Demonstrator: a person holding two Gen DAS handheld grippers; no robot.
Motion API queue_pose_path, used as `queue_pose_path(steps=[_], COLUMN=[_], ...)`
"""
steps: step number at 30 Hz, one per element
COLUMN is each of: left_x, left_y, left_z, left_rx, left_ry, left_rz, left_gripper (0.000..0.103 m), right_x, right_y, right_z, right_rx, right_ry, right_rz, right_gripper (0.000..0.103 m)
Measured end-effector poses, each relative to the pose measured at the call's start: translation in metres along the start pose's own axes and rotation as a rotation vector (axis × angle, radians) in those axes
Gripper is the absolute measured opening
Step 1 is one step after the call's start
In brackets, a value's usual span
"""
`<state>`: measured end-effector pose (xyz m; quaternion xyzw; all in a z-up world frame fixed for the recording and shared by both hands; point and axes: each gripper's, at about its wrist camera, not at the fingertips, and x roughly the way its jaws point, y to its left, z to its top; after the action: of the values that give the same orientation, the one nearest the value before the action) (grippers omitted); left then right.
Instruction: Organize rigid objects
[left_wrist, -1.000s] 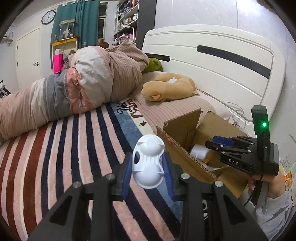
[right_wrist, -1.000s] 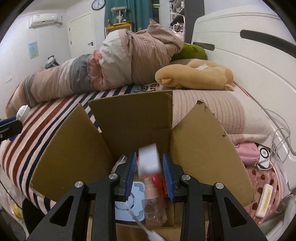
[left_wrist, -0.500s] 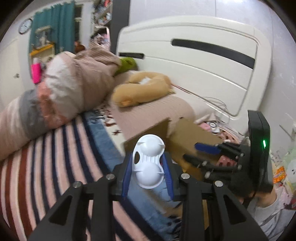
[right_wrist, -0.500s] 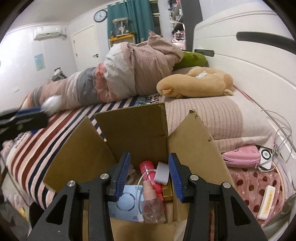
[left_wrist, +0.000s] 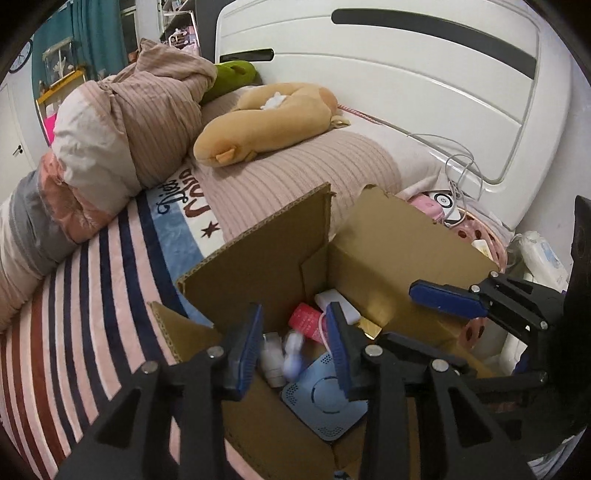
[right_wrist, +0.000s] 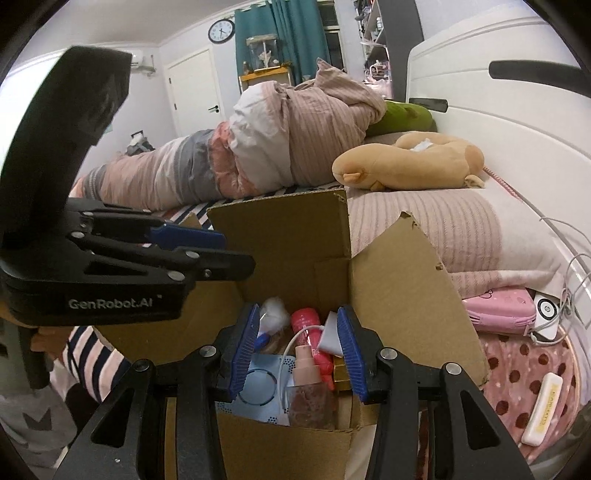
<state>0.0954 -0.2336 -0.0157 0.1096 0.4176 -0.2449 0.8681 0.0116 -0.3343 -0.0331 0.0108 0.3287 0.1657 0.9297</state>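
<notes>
"GenRobot.AI" stands in white on the left gripper (right_wrist: 207, 254) body.

bed: striped blanket (left_wrist: 85, 306), big white headboard (left_wrist: 424, 92)
far wall: white door (right_wrist: 194, 92), round clock (right_wrist: 221, 31)
window: teal curtains (right_wrist: 295, 33) were drawn
light: dim, indoor-ish

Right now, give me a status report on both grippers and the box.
Left gripper over cardboard box, jaws opening, white piece dropping free. Right gripper open, empty, above the box. Nothing blocking.
</notes>
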Motion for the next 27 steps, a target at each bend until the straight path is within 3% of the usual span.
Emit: queue_pose_path(steps=[6,10,15,20,27], left_x=[-0.014,-0.041,-0.081,-0.117,-0.154], left_y=[0.008,0.020,0.038,0.057,0.083], left_z=[-0.004,-0.012,-0.029,-0.050,-0.086], left_rx=[-0.026,-0.071,-0.150,-0.237,-0.349], left_ry=[-0.044,-0.119,-0.219,-0.300,-0.395], left_rz=[0.013,0.018,0.093,0.186,0.295], left_gripper=[0.056,0.072,0.087,0.096,0.098], right_x=[-0.002,-0.005,-0.017,-0.035,-0.049], right_y=[0.002,0.006,0.020,0.037,0.055], right_z=[0.002,0.005,0.020,0.032,0.037], right_rx=[0.004,-0.007,-0.069,-0.132,-0.161], right_ry=[0.003,-0.016,-0.072,-0.142,-0.213], right_rz=[-0.001,0.008,0.021,0.067,0.133], right_gripper=[0.041,0.056,0.082,0.099,0.099])
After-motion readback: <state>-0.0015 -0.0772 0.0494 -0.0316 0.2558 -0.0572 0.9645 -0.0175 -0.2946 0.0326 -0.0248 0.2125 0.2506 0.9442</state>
